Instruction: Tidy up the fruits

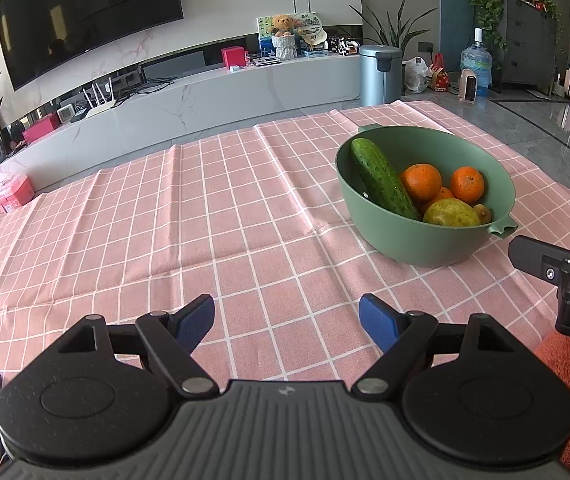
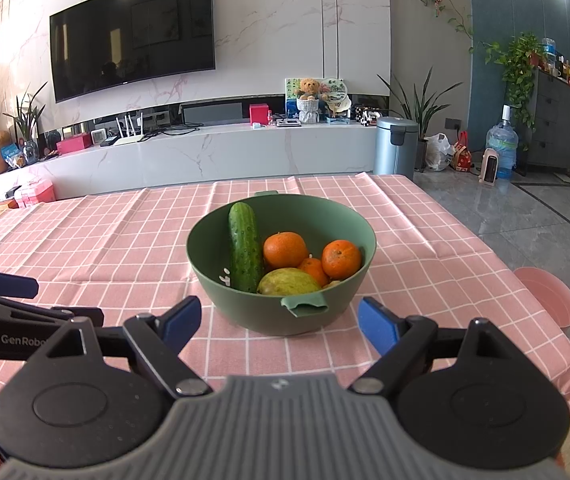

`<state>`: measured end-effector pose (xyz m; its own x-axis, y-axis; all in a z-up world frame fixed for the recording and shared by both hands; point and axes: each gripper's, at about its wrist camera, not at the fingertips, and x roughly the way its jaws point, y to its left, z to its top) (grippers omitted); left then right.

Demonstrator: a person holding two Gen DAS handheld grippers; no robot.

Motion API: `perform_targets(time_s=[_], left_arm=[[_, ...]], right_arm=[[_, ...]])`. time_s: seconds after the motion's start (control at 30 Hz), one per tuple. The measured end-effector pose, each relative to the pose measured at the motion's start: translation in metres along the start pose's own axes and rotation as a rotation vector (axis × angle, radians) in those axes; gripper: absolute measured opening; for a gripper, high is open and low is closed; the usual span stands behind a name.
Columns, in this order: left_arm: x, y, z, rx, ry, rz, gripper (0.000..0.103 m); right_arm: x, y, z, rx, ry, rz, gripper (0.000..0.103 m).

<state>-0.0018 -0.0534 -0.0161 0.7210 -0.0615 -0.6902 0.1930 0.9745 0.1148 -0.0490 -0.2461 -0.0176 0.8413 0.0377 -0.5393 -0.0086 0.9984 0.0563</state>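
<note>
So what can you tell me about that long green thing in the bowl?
It is a cucumber, dark green with a bumpy, glossy skin and rounded ends. It lies whole and tilted inside the green bowl, its upper end resting near the far rim, its lower end down among the fruit. It touches an orange and the yellow-green pear beside it. Neither hand-held gripper is touching it.

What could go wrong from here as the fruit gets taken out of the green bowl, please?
1. The cucumber leans on the bowl's wall against the oranges; lifting one may shift the others.
2. The pear lies partly under an orange, so it is awkward to pinch.
3. The creased tablecloth could slide if the open right gripper nudges the bowl.
</note>
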Motion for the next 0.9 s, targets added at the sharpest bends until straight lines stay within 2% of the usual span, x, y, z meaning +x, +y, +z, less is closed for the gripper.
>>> perform_targets(time_s=[0.53,0.67,0.9], left_arm=[[0.0003,0.0006,0.0002,-0.001,0.001,0.001,0.096],[0.0005,0.0010,-0.0001,-0.003,0.002,0.001,0.096],[0.0007,0.0016,-0.0001,-0.005,0.004,-0.002,0.096]], right_arm=[[0.0001,-0.0001,0.0000,-0.002,0.003,-0.002,0.082],[0.0007,-0.0006,-0.0008,-0.002,0.003,-0.002,0.087],[0.0013,-0.0008,-0.0013,-0.004,0.006,-0.004,0.087]])
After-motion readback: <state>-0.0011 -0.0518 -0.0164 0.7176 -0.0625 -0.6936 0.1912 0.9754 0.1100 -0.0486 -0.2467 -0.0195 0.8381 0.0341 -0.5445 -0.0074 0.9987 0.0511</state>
